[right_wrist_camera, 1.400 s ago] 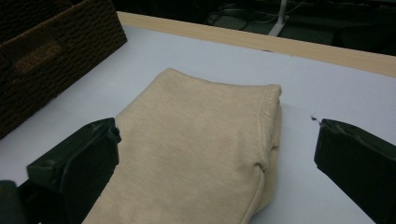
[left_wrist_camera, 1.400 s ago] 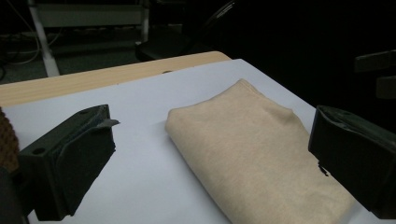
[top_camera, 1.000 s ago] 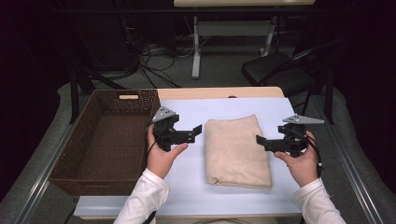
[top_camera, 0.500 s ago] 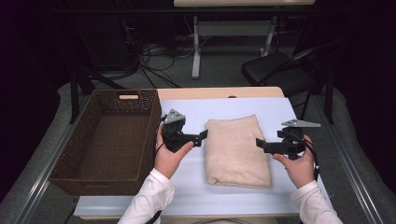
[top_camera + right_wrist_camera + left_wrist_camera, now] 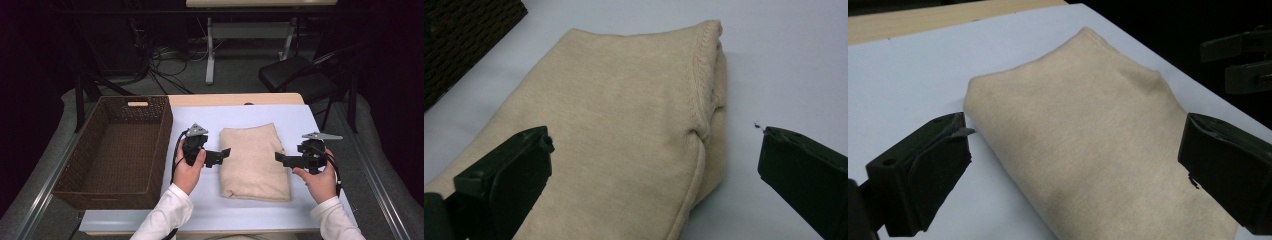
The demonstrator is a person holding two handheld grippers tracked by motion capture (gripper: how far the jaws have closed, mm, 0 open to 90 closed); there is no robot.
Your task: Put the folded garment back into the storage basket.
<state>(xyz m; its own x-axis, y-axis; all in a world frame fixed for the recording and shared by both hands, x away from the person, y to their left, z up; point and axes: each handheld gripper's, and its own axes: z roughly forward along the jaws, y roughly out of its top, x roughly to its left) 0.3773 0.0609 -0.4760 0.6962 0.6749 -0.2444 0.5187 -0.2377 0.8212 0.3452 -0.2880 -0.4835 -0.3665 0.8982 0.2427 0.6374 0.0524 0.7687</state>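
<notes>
Since the folded cloth (image 5: 255,162) looks soft and limp, I judge it will sag. With both grippers, left (image 5: 220,156) and right (image 5: 281,159), gaping beside it, I'd pinch its side edges.

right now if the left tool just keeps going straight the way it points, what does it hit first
Most likely the folded beige knit cloth. The left tool points across the pale blue mat at the cloth's near edge, jaws wide open on either side of it in the left gripper view. Height above the mat is unclear, so it might skim over.
</notes>
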